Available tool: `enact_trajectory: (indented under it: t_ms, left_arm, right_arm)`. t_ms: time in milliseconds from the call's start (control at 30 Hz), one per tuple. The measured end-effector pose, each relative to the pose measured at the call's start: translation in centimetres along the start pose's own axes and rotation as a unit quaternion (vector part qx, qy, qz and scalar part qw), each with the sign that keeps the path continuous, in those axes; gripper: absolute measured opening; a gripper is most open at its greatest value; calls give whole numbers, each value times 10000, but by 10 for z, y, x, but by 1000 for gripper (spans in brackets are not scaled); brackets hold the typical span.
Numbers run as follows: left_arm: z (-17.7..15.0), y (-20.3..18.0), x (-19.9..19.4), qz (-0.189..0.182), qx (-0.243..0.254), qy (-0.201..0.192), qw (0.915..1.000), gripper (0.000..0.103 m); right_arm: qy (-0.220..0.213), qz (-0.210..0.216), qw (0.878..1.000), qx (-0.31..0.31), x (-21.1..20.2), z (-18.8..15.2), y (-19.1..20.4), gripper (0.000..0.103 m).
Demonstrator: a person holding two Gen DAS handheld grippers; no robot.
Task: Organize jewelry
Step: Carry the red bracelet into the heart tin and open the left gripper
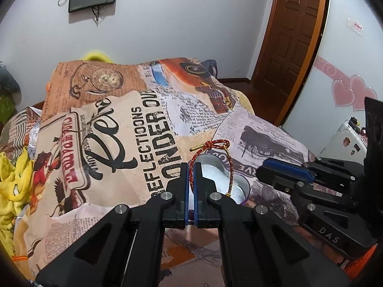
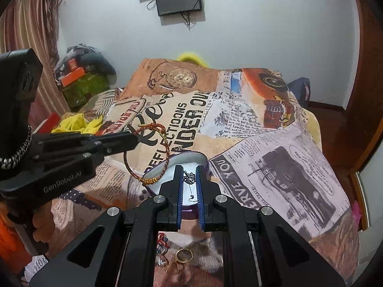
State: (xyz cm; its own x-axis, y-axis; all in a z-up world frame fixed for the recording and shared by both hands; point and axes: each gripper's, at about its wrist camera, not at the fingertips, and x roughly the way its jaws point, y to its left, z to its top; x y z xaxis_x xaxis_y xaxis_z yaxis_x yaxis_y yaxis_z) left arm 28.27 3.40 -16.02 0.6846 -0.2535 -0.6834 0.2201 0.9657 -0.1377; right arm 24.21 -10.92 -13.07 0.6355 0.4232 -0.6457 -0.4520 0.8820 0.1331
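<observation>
Now the red cord bracelet (image 1: 208, 160) dangles from the left gripper (image 1: 191, 179), jaws pinched on it, above the open tin (image 1: 239, 186) on the bed (image 1: 134, 129). The right gripper (image 2: 189, 186) nips a silver earring (image 2: 190, 179) over the same tin. Both grippers tilt downward, crowding close; the cord's loop could snag the rim, or the earring slip.

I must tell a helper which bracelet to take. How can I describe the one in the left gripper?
On the newspaper-print bedspread stands an open tin with white padding. Above it, the left gripper pinches a red woven cord bracelet with gold ends; the right gripper's piece is silver metal.
</observation>
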Motion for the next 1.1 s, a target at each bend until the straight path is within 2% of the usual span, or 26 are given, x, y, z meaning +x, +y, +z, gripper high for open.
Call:
enact_trajectory:
  t_ms: [500, 833, 1033, 1100]
  left_arm:
    - [-6, 12, 41, -35, -169, 496, 9986, 1]
    - [-11, 17, 47, -94, -235, 669, 9974, 2]
    - [-13, 17, 50, 4, -186, 796, 9967, 9]
    - [-14, 17, 49, 24, -186, 797, 9966, 10]
  right_arm:
    - [627, 213, 9977, -114, 40, -6, 4, 9]
    - [776, 289, 9964, -159, 48, -10, 5, 9]
    - [799, 206, 9962, -272, 48, -10, 8, 10]
    - [814, 178, 9961, -294, 48, -10, 8, 13]
